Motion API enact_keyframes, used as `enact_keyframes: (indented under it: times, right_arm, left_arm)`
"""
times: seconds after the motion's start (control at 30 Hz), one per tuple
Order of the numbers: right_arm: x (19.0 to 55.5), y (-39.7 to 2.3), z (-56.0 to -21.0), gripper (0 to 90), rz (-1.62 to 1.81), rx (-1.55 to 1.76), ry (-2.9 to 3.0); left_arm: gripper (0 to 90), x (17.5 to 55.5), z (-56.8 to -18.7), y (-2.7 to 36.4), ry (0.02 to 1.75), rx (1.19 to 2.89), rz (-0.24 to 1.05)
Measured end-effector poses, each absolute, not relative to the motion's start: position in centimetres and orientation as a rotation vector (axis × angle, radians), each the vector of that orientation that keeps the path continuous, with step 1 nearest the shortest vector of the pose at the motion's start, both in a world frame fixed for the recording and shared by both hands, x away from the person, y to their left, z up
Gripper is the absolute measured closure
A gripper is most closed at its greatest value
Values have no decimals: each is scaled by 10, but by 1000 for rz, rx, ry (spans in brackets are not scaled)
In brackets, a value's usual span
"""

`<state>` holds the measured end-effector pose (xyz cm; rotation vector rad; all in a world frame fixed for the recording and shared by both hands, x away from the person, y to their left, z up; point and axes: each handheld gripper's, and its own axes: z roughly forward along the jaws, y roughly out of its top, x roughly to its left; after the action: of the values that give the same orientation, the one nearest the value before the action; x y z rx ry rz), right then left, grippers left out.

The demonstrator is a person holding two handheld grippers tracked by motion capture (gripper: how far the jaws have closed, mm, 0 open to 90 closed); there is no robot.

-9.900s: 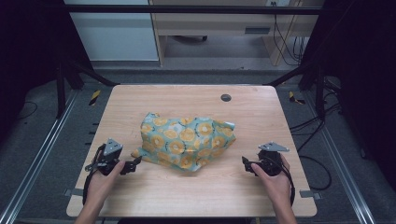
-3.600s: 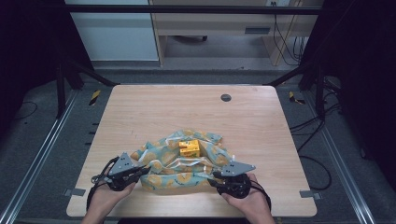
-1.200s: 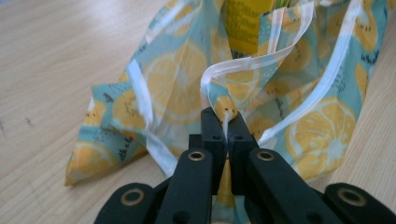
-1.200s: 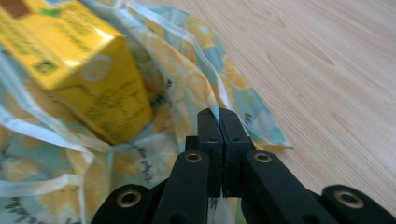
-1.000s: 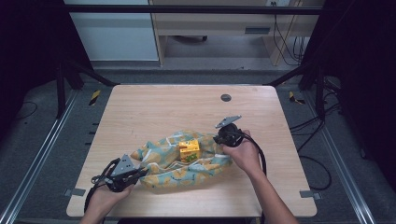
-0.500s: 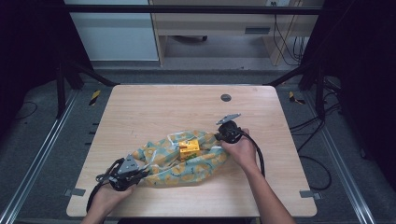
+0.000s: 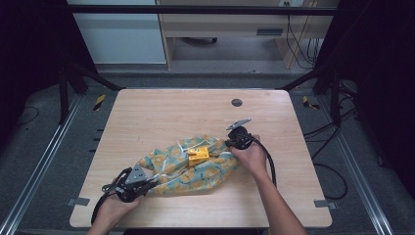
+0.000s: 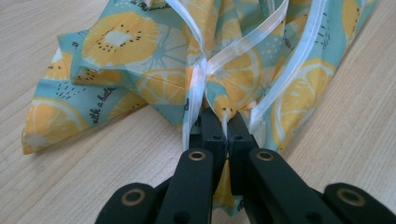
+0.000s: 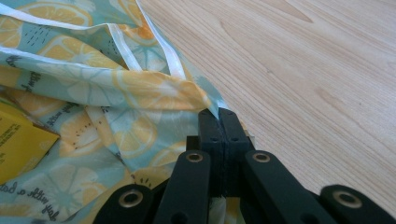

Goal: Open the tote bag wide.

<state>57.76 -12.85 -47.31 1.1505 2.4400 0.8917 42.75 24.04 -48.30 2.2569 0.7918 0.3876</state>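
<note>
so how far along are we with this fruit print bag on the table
Apparently midway. Done: the yellow box lies on the opened fruit-print bag. In hand: the left gripper is shut on the bag's near-left edge by the white ribbon, and the right gripper is shut on its far-right edge. Left: probably covering the box, which remains exposed.

Looks like a lab / test rig: wooden table boxed in by black metal frame, alu rails w/ hazard tape on grey floor, loose cables, office cabinet behind.
</note>
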Motion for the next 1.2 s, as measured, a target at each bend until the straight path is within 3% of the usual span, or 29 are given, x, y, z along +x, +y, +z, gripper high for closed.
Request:
enact_keyframes:
  times: [0.13, 0.2, 0.23, 0.27, 0.3, 0.37, 0.4, 0.43, 0.47, 0.5, 0.57, 0.77, 1.2]
  right_arm:
    - [576, -127, -471, 876, 896, 1139, 2442]
    - [573, -127, -467, 791, 914, 1126, 2434]
    - [573, -127, -467, 791, 914, 1126, 2434]
    - [569, -128, -461, 691, 925, 1111, 2415]
    - [569, -128, -461, 691, 925, 1111, 2415]
    - [564, -129, -451, 605, 956, 1086, 2385]
    - [558, -131, -441, 478, 976, 1073, 2352]
    - [558, -131, -441, 478, 976, 1073, 2352]
    - [555, -131, -436, 440, 977, 1062, 2351]
    - [549, -132, -425, 369, 1005, 1047, 2334]
    - [542, -131, -414, 334, 1029, 1027, 2322]
    - [524, -129, -388, 277, 1078, 964, 2302]
    - [482, -128, -372, 296, 1108, 893, 2333]
  left_arm:
    - [892, 426, -481, 242, 792, 2247, 393]
    - [861, 425, -479, 244, 793, 2220, 412]
    - [836, 425, -479, 244, 793, 2220, 412]
    - [793, 425, -477, 245, 793, 2206, 423]
    - [793, 424, -475, 245, 797, 2187, 433]
    - [704, 423, -471, 246, 805, 2148, 457]
    - [600, 422, -469, 246, 805, 2135, 463]
    - [600, 421, -467, 246, 802, 2121, 473]
    - [560, 421, -465, 245, 801, 2110, 482]
    - [462, 419, -459, 243, 797, 2087, 487]
    - [405, 417, -453, 240, 784, 2064, 494]
    - [323, 417, -435, 233, 759, 2027, 490]
    - [326, 449, -408, 220, 759, 2048, 523]
